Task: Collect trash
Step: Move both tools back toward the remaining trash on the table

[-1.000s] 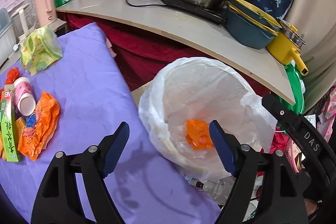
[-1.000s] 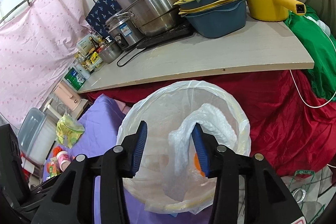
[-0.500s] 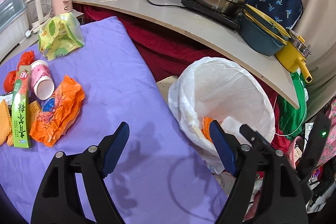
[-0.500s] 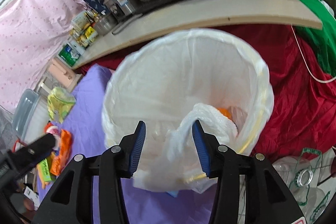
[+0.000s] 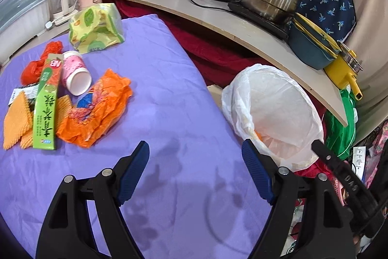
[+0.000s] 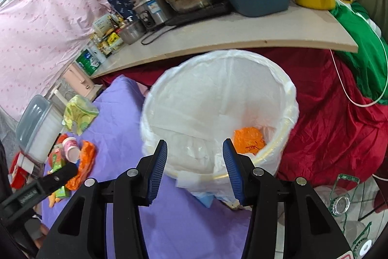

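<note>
Since the earlier frames, the right gripper [image 6: 195,162] had let go of the white plastic bag it held a second before; its fingers [image 6: 158,159] now stood apart and empty over the near rim of the lined trash bin [image 6: 288,94]. That white bag [image 6: 194,149] lay inside the bin beside an orange wrapper [image 6: 248,138].

The left gripper [image 5: 195,171] had swung away from the bin toward the purple-covered bench [image 5: 169,113]. Its fingers were spread wide and held nothing.

Remaining trash lay in a cluster on the left part of the bench: a crumpled orange bag [image 5: 97,111], a green box [image 5: 46,101], a pink paper cup [image 5: 75,73] on its side, orange foam netting [image 5: 17,118], a red bag [image 5: 41,60], and, further back, a yellow-green packet [image 5: 95,28].

By judgement, one drop-off was complete and the next pick-up was beginning. The next move called for the left gripper to travel to the cluster, most likely the orange bag as the nearest item, and close on a raised fold.
</note>
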Motion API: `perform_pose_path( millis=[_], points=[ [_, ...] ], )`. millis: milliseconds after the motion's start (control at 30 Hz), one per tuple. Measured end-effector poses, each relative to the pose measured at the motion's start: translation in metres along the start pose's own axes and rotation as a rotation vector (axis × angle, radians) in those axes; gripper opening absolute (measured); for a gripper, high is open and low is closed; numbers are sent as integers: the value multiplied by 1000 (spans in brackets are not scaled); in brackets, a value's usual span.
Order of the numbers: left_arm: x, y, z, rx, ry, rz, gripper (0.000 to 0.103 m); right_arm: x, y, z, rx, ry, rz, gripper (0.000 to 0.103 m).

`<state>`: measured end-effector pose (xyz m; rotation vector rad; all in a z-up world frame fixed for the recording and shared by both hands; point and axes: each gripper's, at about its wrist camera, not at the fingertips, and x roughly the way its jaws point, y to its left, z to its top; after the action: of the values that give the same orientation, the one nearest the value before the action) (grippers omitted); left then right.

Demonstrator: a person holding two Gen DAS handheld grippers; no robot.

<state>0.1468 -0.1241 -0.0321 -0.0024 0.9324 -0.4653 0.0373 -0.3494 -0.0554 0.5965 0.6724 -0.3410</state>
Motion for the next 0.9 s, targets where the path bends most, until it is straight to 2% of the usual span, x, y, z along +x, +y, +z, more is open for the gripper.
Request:
perform_pose_path(
  millis=[167,367,600,800,900],
  points=[
    [-16,27,-4,-33,-25,44,75,-9,43,1,-67,-16,63,49],
    [-36,77,-7,-101,-54,121,77,-9,100,-9,-152,-3,140,50],
    [-53,139,-15,-198,-65,192,77,4,166,-33,-256,55,212,50],
    [-63,190,-24,-284,-62,235,77,22,202,-53,-299,108,242,50],
    [-67,212,-27,-318,-67,254,81,33,218,-62,-313,136,245,50]
  ],
)
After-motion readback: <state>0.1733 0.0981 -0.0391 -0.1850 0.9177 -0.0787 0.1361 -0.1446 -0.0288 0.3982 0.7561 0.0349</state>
